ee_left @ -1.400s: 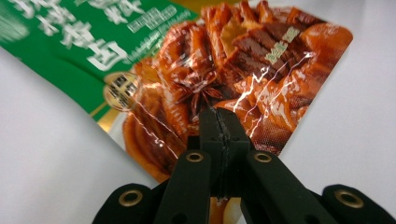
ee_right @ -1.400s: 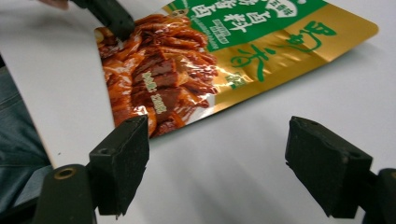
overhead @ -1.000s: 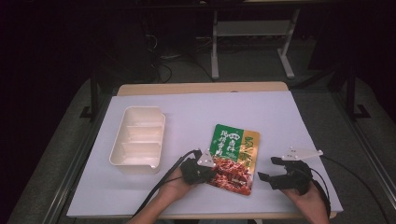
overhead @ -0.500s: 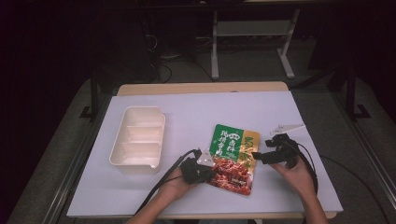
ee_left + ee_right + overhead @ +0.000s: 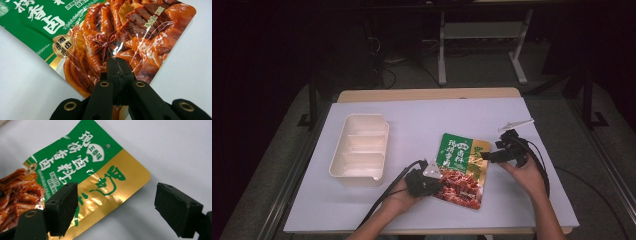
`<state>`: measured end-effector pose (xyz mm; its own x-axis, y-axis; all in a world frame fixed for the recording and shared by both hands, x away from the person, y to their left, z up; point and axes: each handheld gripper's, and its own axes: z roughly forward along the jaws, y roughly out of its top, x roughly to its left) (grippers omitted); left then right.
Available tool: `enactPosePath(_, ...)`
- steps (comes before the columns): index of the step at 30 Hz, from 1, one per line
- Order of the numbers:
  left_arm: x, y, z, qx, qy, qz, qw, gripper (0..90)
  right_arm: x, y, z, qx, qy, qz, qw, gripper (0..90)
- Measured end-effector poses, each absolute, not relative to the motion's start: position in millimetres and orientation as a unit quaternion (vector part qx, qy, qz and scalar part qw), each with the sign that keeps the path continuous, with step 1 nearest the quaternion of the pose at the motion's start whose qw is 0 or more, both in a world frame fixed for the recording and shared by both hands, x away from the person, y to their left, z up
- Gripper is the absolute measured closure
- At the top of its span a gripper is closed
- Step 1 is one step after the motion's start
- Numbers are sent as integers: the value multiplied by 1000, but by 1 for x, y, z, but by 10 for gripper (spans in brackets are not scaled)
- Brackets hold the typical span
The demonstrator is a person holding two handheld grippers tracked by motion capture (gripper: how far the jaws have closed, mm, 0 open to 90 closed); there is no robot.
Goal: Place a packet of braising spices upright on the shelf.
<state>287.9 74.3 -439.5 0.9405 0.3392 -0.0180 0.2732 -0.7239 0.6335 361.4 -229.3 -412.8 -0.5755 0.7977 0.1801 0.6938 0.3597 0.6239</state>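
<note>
On the near middle of the worktop (image 5: pixel 422 120) lies a flat sauce packet (image 5: pixel 462 167), its green and gold top toward the far side and its red picture end toward the person. The left gripper (image 5: pixel 432 182) sits at the packet's near left edge, jaws clenched on the red end; in the left gripper view the two black jaws meet tight with the foil (image 5: pixel 120 37) pinched between them. That grip looks meant to pin the packet down so it cannot slide. The right gripper (image 5: pixel 486 156) hovers at the packet's right edge by the gold corner, jaws spread wide and holding nothing. In the right gripper view one jaw hangs over the gold panel (image 5: pixel 110 185) and the other over bare worktop, so the corner lies between them, likely lined up for a pinch. A white tray (image 5: pixel 359 150) stands to the left, well apart and unused.
</note>
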Motion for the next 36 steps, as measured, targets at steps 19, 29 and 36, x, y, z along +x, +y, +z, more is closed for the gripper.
enactPosePath(19, 287, 74, -439, 928, 165, 53, 329, 900, 379, -225, -433, 462, 822, 331, 37, 247)
enactPosePath(29, 285, 73, -439, 929, 161, 60, 327, 900, 368, -222, -421, 426, 824, 372, 21, 530)
enactPosePath(36, 284, 72, -439, 930, 161, 64, 323, 900, 367, -227, -424, 428, 815, 391, -25, 663)
